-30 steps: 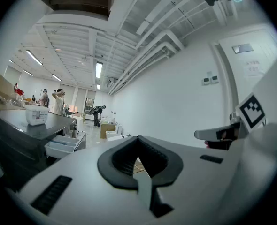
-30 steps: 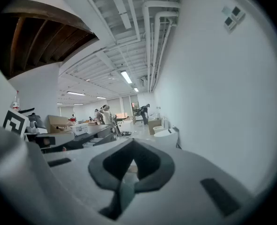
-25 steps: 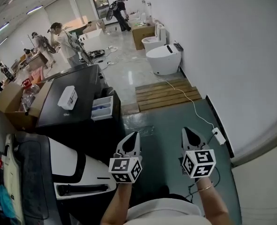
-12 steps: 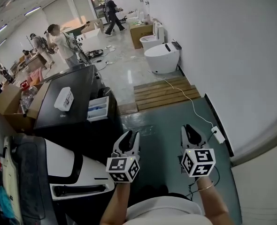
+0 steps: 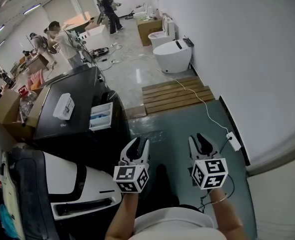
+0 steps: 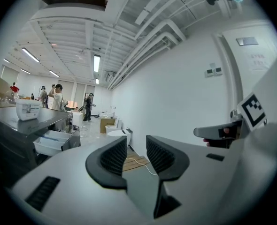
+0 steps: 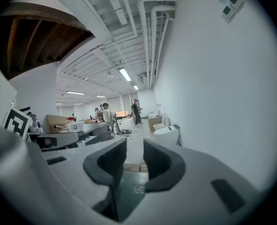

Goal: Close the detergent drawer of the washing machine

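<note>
Left gripper (image 5: 137, 145) hangs over the teal floor (image 5: 177, 129) in front of the person, and its jaws have just been opening; in its own view (image 6: 136, 151) they stand apart with nothing between them. Right gripper (image 5: 201, 140) is beside it, well apart from it, and its jaws (image 7: 134, 158) also have a gap with only floor behind. The detergent drawer (image 5: 101, 116) is pulled out of the front of the black washing machine (image 5: 70, 104), up and to the left of the left gripper and not touched by either one. In the head view it sticks out toward the right of the picture, over the floor, so its sliding axis goes about left to right, and its open top shows white and blue compartments. The left gripper view shows the drawer (image 6: 53, 141) from the side, level, standing out of the machine's front, which the head view does not give. Only the head view shows the white box (image 5: 63, 106) from above on the machine's top.
</note>
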`<action>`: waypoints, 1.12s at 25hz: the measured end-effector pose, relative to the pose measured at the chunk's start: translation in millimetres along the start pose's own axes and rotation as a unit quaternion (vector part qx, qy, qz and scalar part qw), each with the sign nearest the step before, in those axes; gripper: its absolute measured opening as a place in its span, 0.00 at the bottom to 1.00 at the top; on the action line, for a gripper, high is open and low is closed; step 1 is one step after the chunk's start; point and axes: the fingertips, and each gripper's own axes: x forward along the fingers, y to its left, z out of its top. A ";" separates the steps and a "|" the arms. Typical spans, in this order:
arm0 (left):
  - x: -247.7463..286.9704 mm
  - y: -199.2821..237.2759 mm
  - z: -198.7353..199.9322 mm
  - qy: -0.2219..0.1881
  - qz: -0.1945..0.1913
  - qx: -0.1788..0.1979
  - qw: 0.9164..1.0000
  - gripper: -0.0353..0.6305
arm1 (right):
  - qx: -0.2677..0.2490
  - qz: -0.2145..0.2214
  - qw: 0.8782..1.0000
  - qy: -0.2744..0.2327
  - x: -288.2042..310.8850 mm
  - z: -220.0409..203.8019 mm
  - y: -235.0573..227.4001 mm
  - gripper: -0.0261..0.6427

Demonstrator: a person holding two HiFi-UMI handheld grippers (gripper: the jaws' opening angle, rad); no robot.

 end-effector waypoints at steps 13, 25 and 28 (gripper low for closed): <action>137.3 72.6 18.4 0.009 -0.006 -0.014 1.000 0.26 | 0.007 -0.023 1.000 0.014 141.1 26.7 -36.8 0.18; 256.4 149.6 62.1 -0.005 -0.015 -0.012 1.000 0.26 | 0.000 -0.012 0.999 0.030 285.7 62.4 -39.0 0.18; 271.8 162.1 64.9 -0.004 -0.011 -0.015 1.000 0.26 | -0.001 -0.007 1.000 0.029 307.5 68.4 -39.4 0.18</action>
